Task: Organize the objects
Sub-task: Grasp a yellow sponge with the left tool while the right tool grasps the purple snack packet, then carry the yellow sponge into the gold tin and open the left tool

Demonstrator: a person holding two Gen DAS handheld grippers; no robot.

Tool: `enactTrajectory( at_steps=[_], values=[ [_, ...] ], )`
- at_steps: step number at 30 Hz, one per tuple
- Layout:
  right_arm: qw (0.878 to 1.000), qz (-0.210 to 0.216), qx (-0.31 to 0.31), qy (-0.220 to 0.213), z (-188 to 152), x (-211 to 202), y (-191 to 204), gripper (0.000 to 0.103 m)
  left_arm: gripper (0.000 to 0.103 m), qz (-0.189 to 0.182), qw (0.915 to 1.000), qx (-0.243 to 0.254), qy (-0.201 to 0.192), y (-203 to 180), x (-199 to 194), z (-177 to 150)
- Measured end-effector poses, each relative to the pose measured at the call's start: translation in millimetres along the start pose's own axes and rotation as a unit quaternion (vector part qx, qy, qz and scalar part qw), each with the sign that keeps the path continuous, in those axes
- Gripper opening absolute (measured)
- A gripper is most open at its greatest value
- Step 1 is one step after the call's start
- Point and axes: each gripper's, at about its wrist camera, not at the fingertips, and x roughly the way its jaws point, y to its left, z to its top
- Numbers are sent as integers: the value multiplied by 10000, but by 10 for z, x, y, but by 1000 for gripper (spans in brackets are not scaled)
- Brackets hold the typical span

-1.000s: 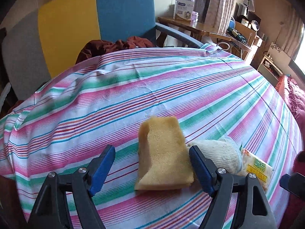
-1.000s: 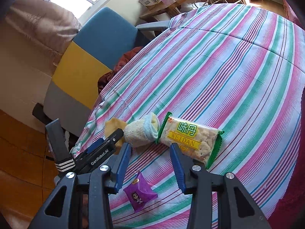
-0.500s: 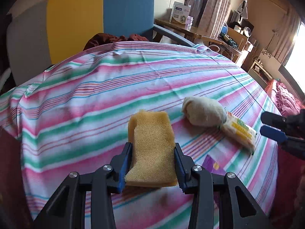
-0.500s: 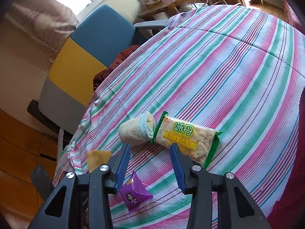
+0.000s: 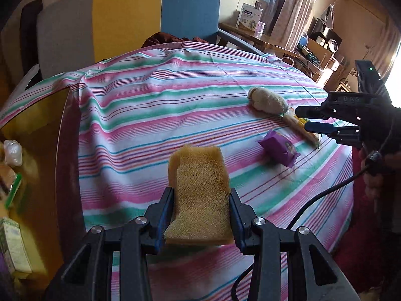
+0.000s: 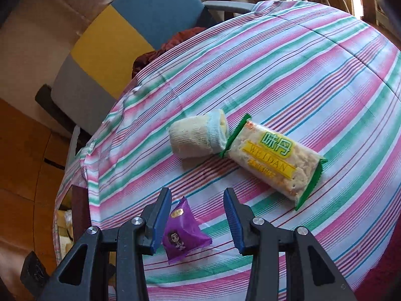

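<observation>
Presently, the left gripper [image 5: 201,215] is pinching one porous yellow-brown rectangular sponge [image 5: 199,195] between its blue pads, carrying it clear above the pink, green and white striped tablecloth [image 5: 155,115]. Three further items are lying on that cloth: one rolled cream sock with a pale blue cuff [image 6: 198,135], one clear biscuit packet with green crimped ends and yellow label [image 6: 273,160], touching the sock's cuff end, and one small purple foil sachet [image 6: 181,235]. The right gripper [image 6: 198,222] is hanging over the sachet with its jaws standing apart, gripping nothing; the sachet is showing just beside its left pad. One yellow, blue and grey armchair [image 5: 125,17] is standing behind the table.
</observation>
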Motion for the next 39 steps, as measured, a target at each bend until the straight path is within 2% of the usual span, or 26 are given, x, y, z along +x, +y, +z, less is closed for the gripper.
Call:
enactTrajectory(
  at_steps=[5, 8, 12, 15, 16, 17, 18, 21, 24, 29, 39],
  values=[
    [9970, -73, -635, 426, -89, 202, 251, 46, 44, -20, 10000, -20, 18, 32, 63, -33],
    [9934, -143, -950, 620, -150, 288, 360, 50, 48, -14, 10000, -8, -8, 29, 123, -3],
    [9841, -600, -1498, 741, -233, 400, 506, 50, 53, -41, 9999, -128, 2, 74, 255, -7],
    [9769, -874, -1786, 785, -281, 455, 553, 50, 54, -43, 9998, -130, -157, 68, 284, -42],
    [9744, -965, -1875, 783, -291, 470, 560, 49, 54, -9, 9997, -66, -217, 50, 285, -60],
    [9710, -1092, -1977, 782, -304, 488, 568, 41, 54, 23, 9996, 1, -269, 37, 286, -76],
    [9681, -1197, -2049, 805, -314, 508, 572, 38, 54, 35, 9995, 50, -315, 32, 288, -86],
    [9605, -1371, -2285, 808, -352, 525, 616, 37, 54, -18, 9991, 48, -428, 53, 296, -115],
    [9585, -1438, -2292, 898, -359, 548, 584, 37, 56, -48, 9989, 14, -476, 69, 301, -124],
    [9618, -1376, -2186, 906, -347, 499, 519, 37, 56, 1, 9984, 68, -559, 47, 302, -149],
    [9618, -1369, -2188, 914, -367, 461, 481, 38, 54, 45, 9979, 89, -642, 32, 288, -172]
  ],
)
